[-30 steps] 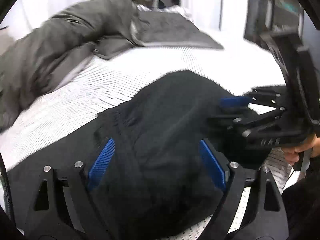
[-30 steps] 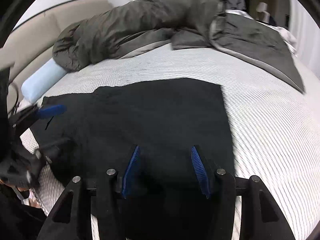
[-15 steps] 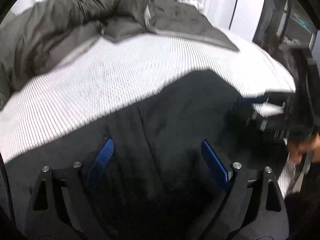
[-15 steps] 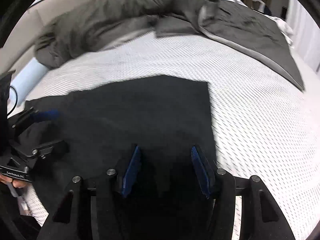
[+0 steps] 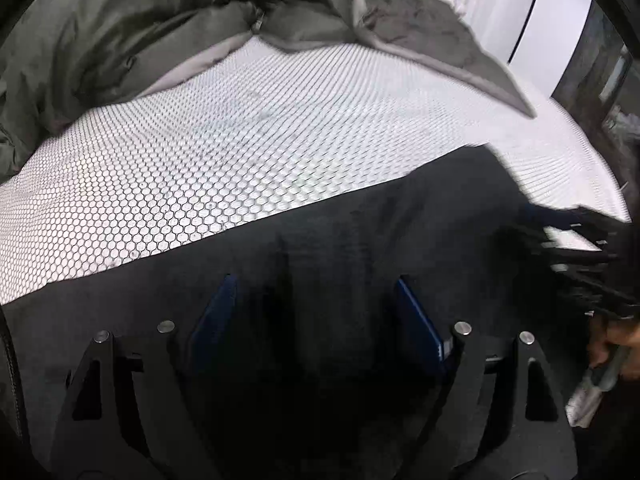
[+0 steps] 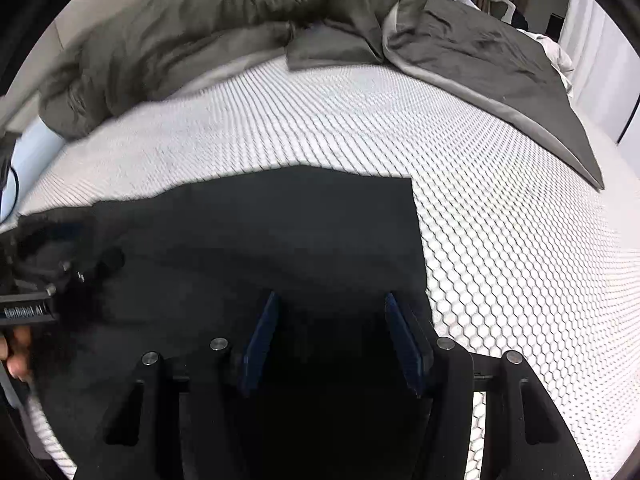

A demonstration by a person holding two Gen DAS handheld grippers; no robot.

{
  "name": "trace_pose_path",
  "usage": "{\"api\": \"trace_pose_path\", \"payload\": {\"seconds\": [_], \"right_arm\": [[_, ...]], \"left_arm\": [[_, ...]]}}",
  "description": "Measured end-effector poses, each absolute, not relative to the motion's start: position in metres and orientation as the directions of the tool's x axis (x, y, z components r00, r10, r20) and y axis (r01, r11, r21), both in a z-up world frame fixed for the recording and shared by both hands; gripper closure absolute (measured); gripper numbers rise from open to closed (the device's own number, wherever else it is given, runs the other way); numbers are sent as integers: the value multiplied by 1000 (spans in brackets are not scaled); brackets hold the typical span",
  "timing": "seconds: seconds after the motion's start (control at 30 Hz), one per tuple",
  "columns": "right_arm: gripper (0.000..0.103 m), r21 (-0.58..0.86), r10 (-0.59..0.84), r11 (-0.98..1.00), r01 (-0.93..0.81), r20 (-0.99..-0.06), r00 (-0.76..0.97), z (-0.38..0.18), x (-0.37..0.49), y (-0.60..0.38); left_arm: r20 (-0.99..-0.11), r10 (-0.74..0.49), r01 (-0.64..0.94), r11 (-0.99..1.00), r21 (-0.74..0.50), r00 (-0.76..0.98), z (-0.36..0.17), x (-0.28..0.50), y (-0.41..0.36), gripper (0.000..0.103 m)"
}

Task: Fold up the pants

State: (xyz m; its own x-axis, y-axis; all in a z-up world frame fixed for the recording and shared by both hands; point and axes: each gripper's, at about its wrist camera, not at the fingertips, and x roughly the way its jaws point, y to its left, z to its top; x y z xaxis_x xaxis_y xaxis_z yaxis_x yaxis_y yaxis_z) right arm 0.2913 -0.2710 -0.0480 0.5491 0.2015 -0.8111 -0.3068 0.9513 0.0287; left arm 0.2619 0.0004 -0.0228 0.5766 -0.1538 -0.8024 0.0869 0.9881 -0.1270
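Much of the black pants [image 6: 280, 232] is hard to read: in both wrist views the cloth near the cameras merges into deep shadow, so folds and seams there are lost, and the near edge is cut off by the frames. In the left wrist view the right gripper [image 5: 580, 252] is smeared by blur at the far right edge, and only part of the hand [image 5: 612, 340] holding it shows. In the right wrist view the left gripper [image 6: 60, 276] is cut off at the left edge, with a few fingers [image 6: 16, 354] visible below it.

Both grippers tilt steeply down toward the bed, side by side over the near part of the garment.

The left gripper [image 5: 316, 320] has its blue pads [image 5: 420, 328] set wide and its jaws are closing; dark cloth lies between them, but the pads do not press on it. The right gripper [image 6: 330, 332] has its jaws about half apart, with cloth below and between them; whether the pads pinch it I cannot tell in the darkness.

The pants lie flat on the white honeycomb-patterned mattress [image 6: 500, 220], their far right corner [image 6: 408, 180] squared off. A rumpled olive-grey duvet [image 6: 240, 20] is heaped at the far side.
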Motion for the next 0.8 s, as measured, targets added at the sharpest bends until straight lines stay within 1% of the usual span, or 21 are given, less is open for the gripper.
{"api": "trace_pose_path", "payload": {"seconds": [0.1,0.2,0.27,0.33,0.4,0.47,0.5,0.53,0.57,0.63,0.67,0.73,0.8], "right_arm": [[46,74,269,927,-367,-813,516,-50,290,-254],[46,4,223,917,-398,-834,506,-55,280,-240],[43,4,241,907,-421,-825,511,-51,269,-237],[41,22,281,890,-455,-812,511,-49,258,-228],[40,10,299,870,-493,-806,511,-51,239,-221],[40,-17,294,845,-535,-820,491,-60,228,-212],[39,-63,258,843,-534,-824,505,-65,223,-210],[35,-89,232,849,-521,-823,519,-68,219,-213],[34,-101,213,859,-501,-821,529,-68,219,-219],[33,-141,143,890,-433,-816,560,-67,218,-234],[33,-167,112,897,-410,-811,575,-67,216,-240],[33,-140,130,907,-396,-802,582,-62,209,-254],[33,-55,219,901,-431,-799,559,-56,197,-261]], "left_arm": [[-753,-197,90,979,-181,628,-3,228,-4,23],[-724,-200,101,979,-178,660,9,198,-18,22],[-721,-173,127,985,-119,671,11,180,-33,21],[-714,-123,144,989,-31,689,8,162,-49,21],[-718,-113,167,986,5,687,1,149,-57,21],[-725,-119,183,983,10,679,-8,142,-65,21],[-728,-126,194,981,11,674,-14,139,-68,21],[-731,-129,206,978,16,670,-20,142,-69,21],[-736,-118,207,978,31,666,-24,141,-71,21],[-742,-94,198,979,53,664,-32,141,-72,21],[-744,-101,199,979,44,660,-34,140,-71,21],[-747,-108,198,980,32,656,-36,139,-70,21],[-743,-112,207,978,37,660,-35,136,-73,21]]}}
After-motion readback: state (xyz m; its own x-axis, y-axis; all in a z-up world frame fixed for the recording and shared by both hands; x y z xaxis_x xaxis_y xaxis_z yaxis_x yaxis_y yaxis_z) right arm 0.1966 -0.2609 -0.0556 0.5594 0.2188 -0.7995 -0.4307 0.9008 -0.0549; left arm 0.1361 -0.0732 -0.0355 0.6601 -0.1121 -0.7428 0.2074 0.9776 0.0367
